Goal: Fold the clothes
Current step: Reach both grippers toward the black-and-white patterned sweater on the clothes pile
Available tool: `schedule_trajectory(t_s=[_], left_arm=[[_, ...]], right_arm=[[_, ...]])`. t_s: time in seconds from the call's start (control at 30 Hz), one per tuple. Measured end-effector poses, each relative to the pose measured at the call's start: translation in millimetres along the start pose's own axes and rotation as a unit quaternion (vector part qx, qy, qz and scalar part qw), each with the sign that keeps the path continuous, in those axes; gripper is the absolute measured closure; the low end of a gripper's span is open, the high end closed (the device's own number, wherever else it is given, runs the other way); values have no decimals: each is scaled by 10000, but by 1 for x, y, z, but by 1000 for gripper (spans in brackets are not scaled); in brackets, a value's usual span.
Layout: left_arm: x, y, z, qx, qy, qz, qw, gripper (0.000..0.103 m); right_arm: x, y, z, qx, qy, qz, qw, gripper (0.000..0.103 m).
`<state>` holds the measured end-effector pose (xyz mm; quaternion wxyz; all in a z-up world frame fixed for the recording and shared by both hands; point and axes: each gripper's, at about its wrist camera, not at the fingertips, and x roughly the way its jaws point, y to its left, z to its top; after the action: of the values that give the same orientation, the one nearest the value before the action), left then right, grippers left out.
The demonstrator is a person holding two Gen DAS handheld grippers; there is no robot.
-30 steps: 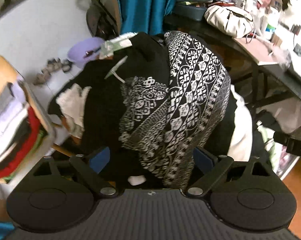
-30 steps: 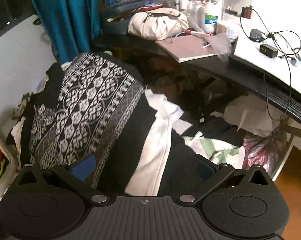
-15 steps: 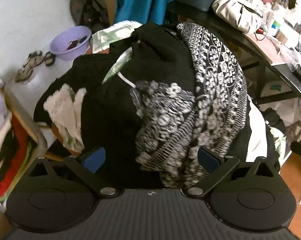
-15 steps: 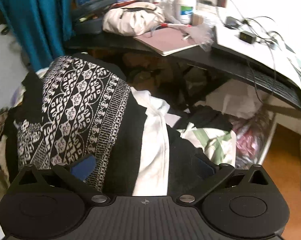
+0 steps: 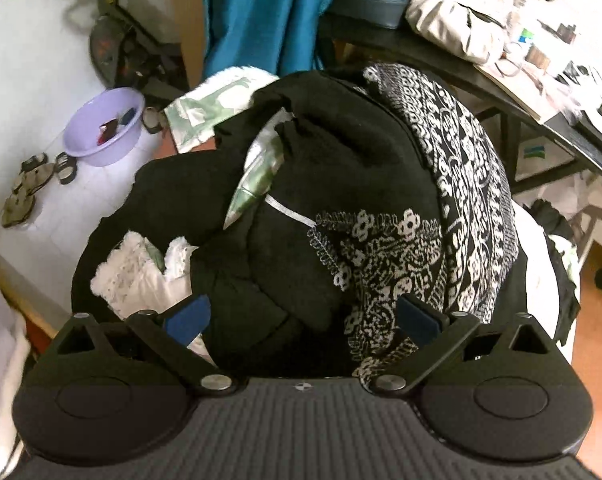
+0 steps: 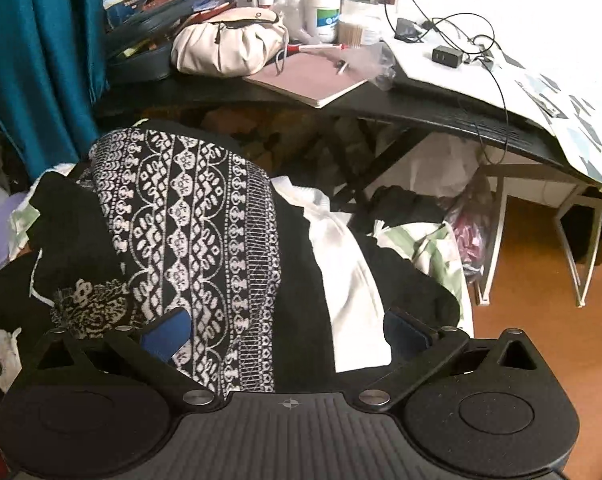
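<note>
Two handheld grippers hang over one heap of clothes, both with fingers spread wide and grasping nothing. Left gripper (image 5: 303, 318): blue pads either side of a black garment with white floral and geometric print (image 5: 433, 208), which lies draped across the top of the heap. Right gripper (image 6: 285, 330): jaws apart above the same printed garment (image 6: 205, 240) and a plain white cloth (image 6: 351, 280) beside it. Heap also holds a white lace-edged piece (image 5: 137, 276) at its left edge and green-and-white patterned fabric (image 5: 217, 108) at its far edge. Lilac plastic basin (image 5: 104, 126) on the floor. Black desk (image 6: 421, 110) behind, bearing a cream bag (image 6: 229, 42).
</note>
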<state>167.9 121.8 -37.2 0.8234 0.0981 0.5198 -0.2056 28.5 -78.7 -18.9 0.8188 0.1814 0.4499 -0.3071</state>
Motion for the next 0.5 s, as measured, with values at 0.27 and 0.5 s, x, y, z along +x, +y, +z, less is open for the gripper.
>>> schedule_trajectory(t_s=[0.27,0.5], left_arm=[[1,17,0,174,-112,-349,9992,1],[8,68,-4,-588,-385,-938,9931,1]], right_arm=[[-10,12,-5,203,-78,-194,9996,1],[-13,34,0,-98,-183,-13,9998,1]])
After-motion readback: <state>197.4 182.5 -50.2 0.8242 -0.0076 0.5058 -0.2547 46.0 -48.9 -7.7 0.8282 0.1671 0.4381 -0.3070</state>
